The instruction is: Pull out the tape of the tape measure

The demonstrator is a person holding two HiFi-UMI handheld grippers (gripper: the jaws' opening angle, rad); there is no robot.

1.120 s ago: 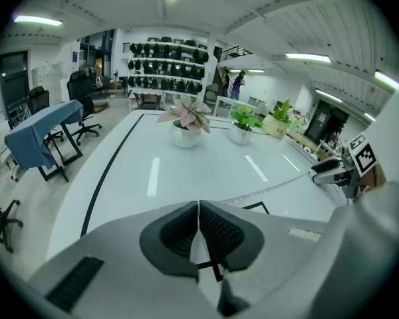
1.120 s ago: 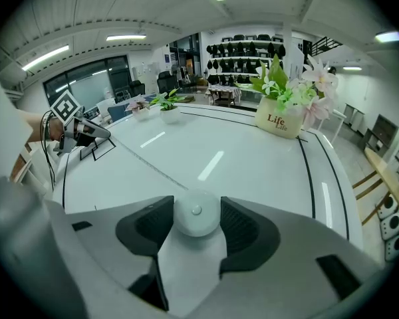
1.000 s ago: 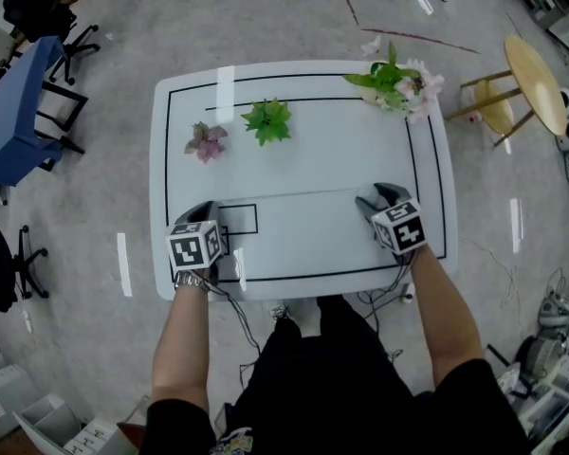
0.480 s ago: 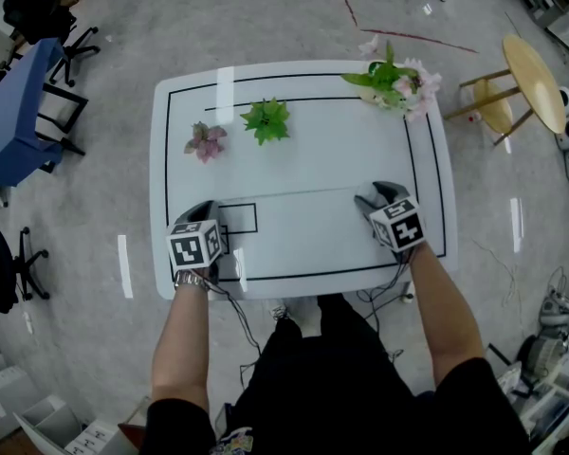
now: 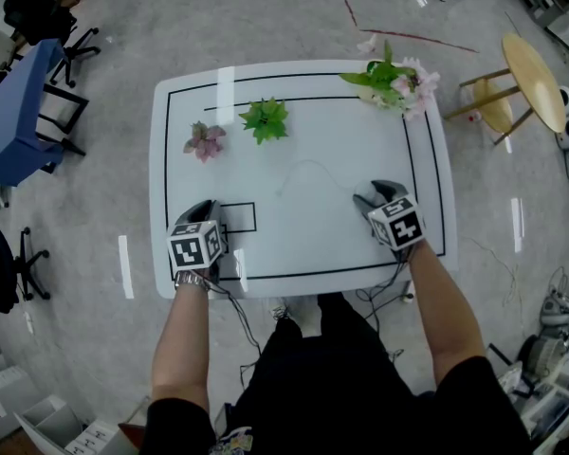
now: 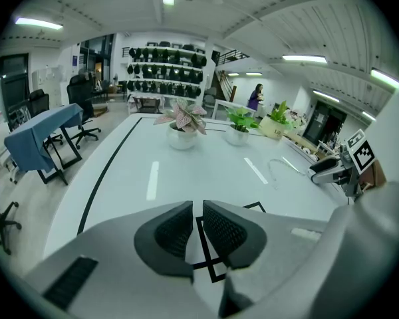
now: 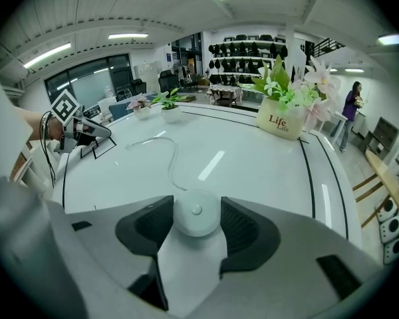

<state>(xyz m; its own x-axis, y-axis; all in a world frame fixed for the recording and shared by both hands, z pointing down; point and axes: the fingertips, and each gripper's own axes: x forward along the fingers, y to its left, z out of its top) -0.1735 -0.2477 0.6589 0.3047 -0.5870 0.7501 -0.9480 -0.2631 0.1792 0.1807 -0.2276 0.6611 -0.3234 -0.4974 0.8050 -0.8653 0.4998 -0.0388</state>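
Observation:
My right gripper [image 7: 196,205] is shut on a round white tape measure [image 7: 197,216] near the table's front right [image 5: 372,199]. Its thin pale tape [image 7: 172,158] runs out from the case and lies in a loose curve on the white table [image 5: 308,163], its free end toward the middle. My left gripper [image 6: 198,208] rests at the front left [image 5: 207,212]. Its jaws have just been opening and stand a narrow gap apart with nothing between them. The left gripper view shows the tape [image 6: 274,169] well off to its right.
Along the far side of the table [image 5: 294,254] stand a pink-leafed plant [image 5: 205,141], a green plant [image 5: 266,120] and a pot of flowers [image 5: 395,83]. A small black rectangle [image 5: 237,218] is marked by my left gripper. A blue table [image 5: 14,112] stands left, wooden stools [image 5: 536,83] right.
The tape lay stretched straight between both grippers; now its end is out of the left gripper and it curls loosely near the right one. The left jaws have parted slightly.

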